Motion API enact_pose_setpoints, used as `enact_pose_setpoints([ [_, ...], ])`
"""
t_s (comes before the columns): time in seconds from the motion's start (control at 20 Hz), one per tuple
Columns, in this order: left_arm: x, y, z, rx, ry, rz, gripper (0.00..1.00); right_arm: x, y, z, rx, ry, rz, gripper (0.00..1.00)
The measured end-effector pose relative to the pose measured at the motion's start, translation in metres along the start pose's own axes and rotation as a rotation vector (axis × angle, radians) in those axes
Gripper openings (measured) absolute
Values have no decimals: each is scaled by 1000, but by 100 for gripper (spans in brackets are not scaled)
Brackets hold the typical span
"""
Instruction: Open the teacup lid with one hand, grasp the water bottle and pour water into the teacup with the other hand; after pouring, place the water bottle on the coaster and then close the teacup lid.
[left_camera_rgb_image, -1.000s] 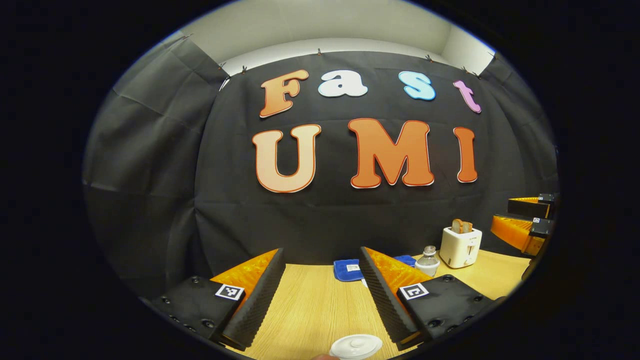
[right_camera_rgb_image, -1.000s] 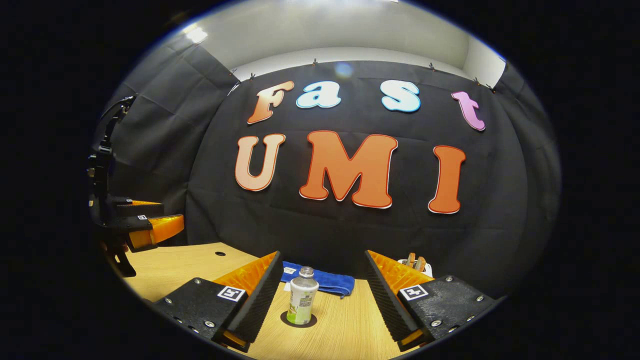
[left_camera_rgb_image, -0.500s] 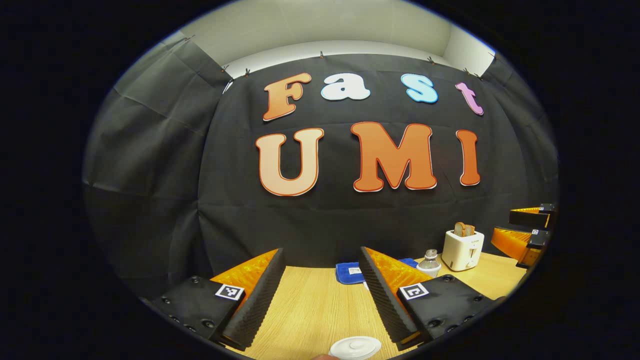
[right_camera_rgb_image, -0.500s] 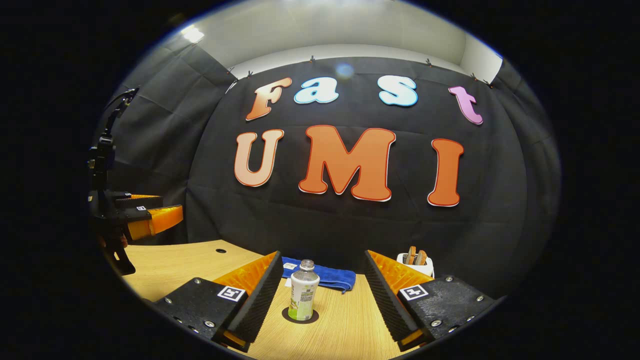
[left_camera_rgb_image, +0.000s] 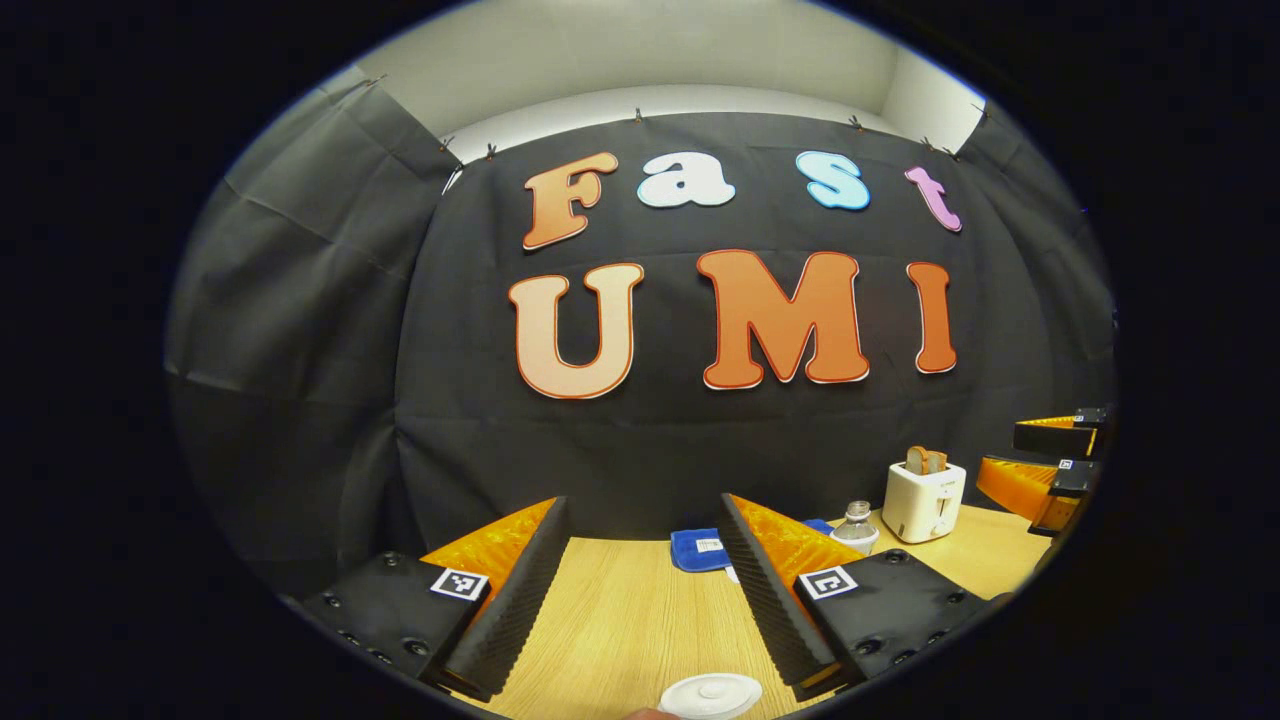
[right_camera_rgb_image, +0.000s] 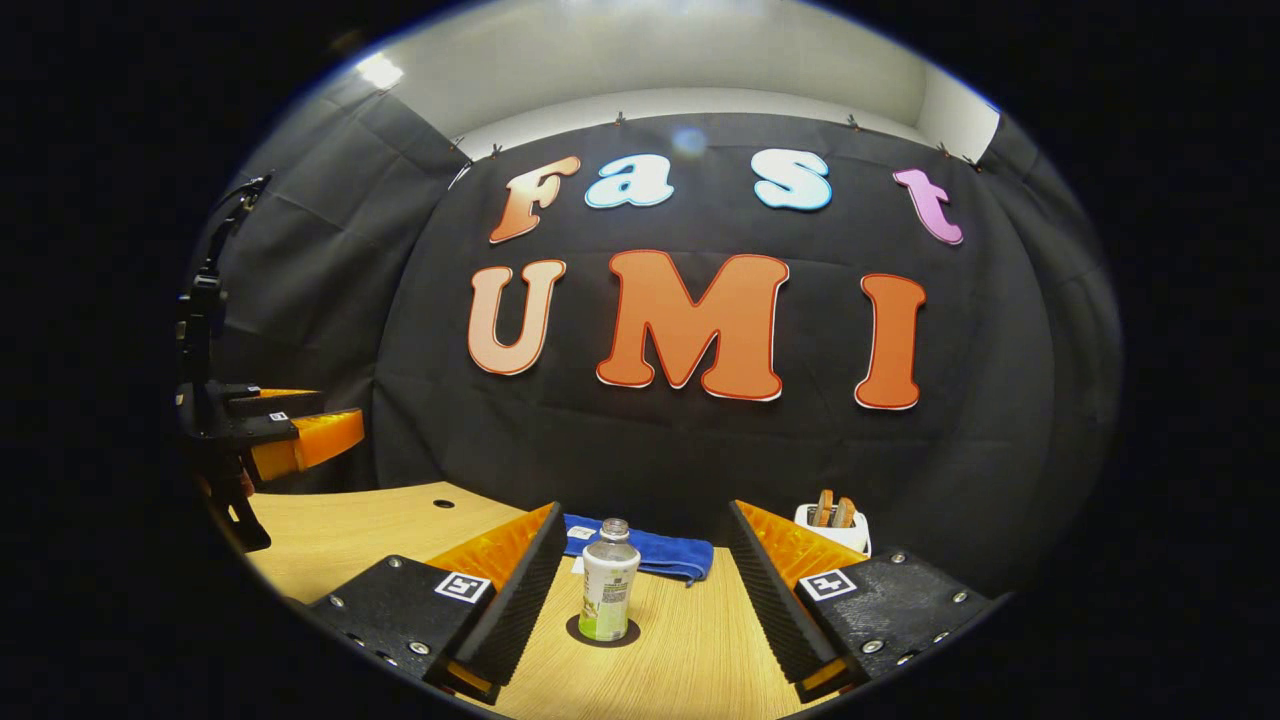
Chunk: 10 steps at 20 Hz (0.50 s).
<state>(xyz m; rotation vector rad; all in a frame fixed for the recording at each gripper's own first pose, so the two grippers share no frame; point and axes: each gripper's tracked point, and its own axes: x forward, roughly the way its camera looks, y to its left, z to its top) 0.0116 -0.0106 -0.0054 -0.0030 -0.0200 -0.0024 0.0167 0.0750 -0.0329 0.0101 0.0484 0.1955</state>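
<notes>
Two hand-held grippers hover over the wooden bench, both with fingers spread wide and holding nothing. Largest of the task's things is the water bottle: it stands upright, long axis vertical, on the dark round coaster, at 12 o'clock from the right hand-held gripper and framed between its fingers but clear of both. The white teacup lid lies at 6 o'clock in the left gripper view, low between the fingers of the left hand-held gripper, the nearer one to it; it looks seated, though the cup beneath is hidden, so whether water is inside cannot be told. Bottle on coaster and lid down would fit either a job about to start or one just finished. Farther back at 1 o'clock sit a blue cloth and a white toaster with bread in its slots
</notes>
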Motion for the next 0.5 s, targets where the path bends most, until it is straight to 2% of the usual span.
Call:
enact_pose_setpoints([
  [0.5,-5,-1,4,-3,-11,-7,97,-2,1,3,5,-5,1,96],
])
